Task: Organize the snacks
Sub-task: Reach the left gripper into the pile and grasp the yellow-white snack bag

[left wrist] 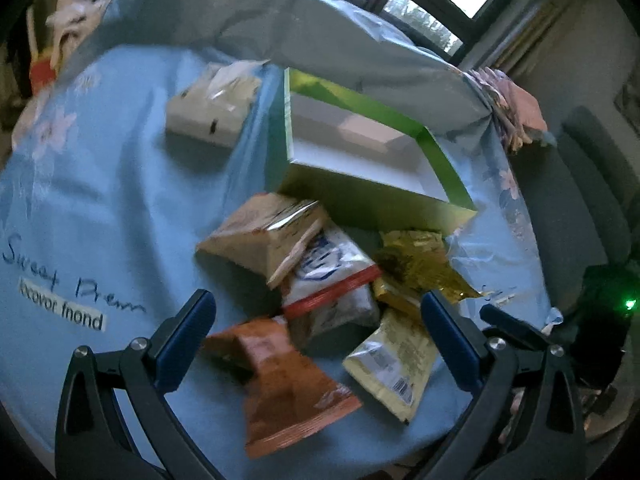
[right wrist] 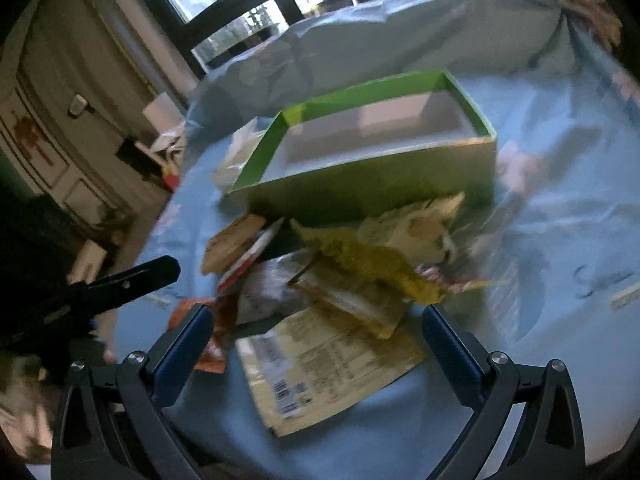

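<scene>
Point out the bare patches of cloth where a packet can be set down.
Bare blue cloth lies between the white tissue pack and the printed lettering. The green cardboard box is empty inside. Crowded: the snack packets piled against its front wall.
</scene>
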`<state>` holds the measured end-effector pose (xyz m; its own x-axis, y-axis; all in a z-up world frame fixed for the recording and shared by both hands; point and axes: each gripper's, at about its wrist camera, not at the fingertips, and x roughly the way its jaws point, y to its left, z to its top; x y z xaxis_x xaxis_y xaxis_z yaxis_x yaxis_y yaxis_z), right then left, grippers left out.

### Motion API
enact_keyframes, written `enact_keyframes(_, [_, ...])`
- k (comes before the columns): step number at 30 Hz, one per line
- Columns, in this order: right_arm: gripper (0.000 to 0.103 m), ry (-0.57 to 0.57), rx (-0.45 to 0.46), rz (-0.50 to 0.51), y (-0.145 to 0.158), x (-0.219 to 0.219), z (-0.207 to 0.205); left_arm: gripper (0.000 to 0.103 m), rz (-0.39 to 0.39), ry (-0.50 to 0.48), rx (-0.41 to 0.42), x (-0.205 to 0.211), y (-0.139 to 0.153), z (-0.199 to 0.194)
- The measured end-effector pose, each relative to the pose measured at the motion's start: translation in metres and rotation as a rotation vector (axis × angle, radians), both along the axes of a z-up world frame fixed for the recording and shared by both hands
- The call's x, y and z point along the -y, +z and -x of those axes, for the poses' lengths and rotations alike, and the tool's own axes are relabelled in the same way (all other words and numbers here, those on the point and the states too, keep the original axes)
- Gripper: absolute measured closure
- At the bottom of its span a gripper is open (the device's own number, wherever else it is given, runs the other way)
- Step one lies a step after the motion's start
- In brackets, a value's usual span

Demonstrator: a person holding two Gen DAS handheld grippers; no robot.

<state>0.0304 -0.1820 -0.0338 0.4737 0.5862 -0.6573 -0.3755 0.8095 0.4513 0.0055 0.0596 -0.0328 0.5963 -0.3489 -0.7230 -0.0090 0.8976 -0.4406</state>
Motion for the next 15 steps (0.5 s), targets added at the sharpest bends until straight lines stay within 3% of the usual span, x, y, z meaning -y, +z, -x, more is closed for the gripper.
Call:
enact_keyframes(3, [0.0,0.019,-0.03,-0.027,-0.009,0.003,0.001,0.0,0.095,-0.02,-0.023,-0.012,-0.008,0.007])
enact_keyframes(6, [0.0,0.004,-0.119,-0.045,-0.016,0.01,0.0,0.0,0.207,-0.056,-0.027,-0.017,-0.007,0.019])
enact_keyframes(9, [0.0,0.004,-0.206,-0.054,-0.025,0.018,0.001,0.0,0.248,-0.091,-0.023,-0.016,-0.002,0.033])
enact_keyframes(15, [0.0,0.003,-0.232,-0.039,-0.039,0.027,0.007,0.0,0.303,-0.191,-0.078,-0.008,-0.006,0.066])
